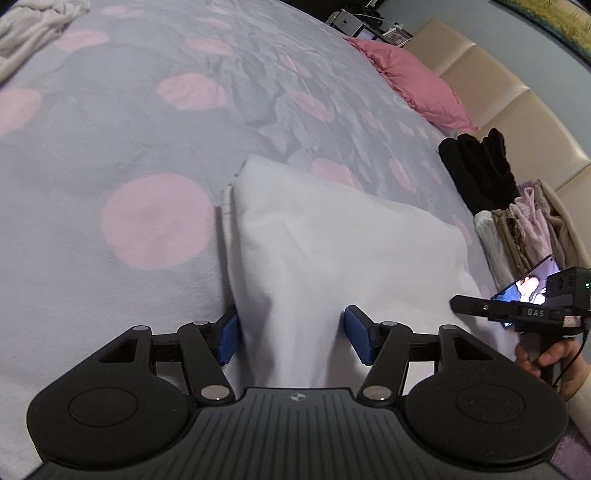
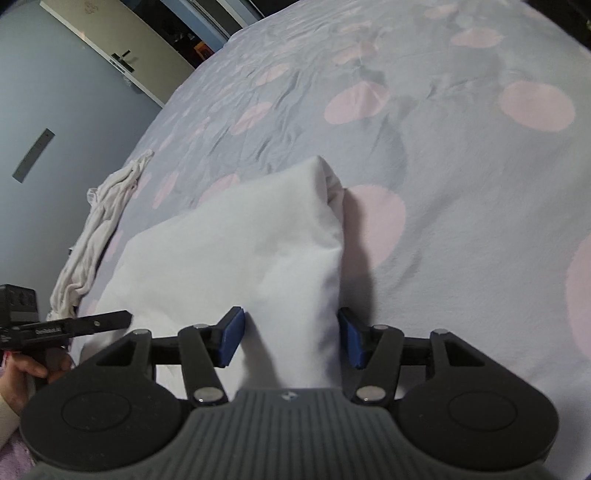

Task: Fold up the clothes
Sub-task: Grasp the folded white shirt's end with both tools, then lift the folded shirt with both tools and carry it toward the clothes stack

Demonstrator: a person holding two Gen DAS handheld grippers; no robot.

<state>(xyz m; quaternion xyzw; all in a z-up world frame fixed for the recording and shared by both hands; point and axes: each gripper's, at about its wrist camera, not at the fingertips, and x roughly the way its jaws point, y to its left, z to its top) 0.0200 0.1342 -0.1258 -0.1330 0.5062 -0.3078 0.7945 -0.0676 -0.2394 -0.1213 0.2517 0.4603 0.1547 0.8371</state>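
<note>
Ahead of both sets of jaws, a bed (image 1: 129, 155) under a grey-blue cover with pink dots. Between and beyond the jaws, the white folded garment (image 1: 325, 236), lying flat on the cover, one corner pointing away. Far left of the left jaws, a crumpled off-white garment (image 1: 29, 26) near the bed's edge; far right, a pink pillow (image 1: 413, 81), a black garment (image 1: 476, 170) and a stack of folded clothes (image 1: 524, 229).

Left gripper (image 1: 291, 338): jaws apart, blue pads standing clear on either side of a raised crease of white cloth, nothing pinched. Right gripper (image 2: 291, 338): jaws parted and widening slightly, cloth between the pads but not clamped.

Likely risks from here: pads catching the loose crease on withdrawal and dragging the fold open; uneven pulling by the two hands skewing the edges; a layer slipping out at the far corner, where an under-layer already peeks past the top one.
</note>
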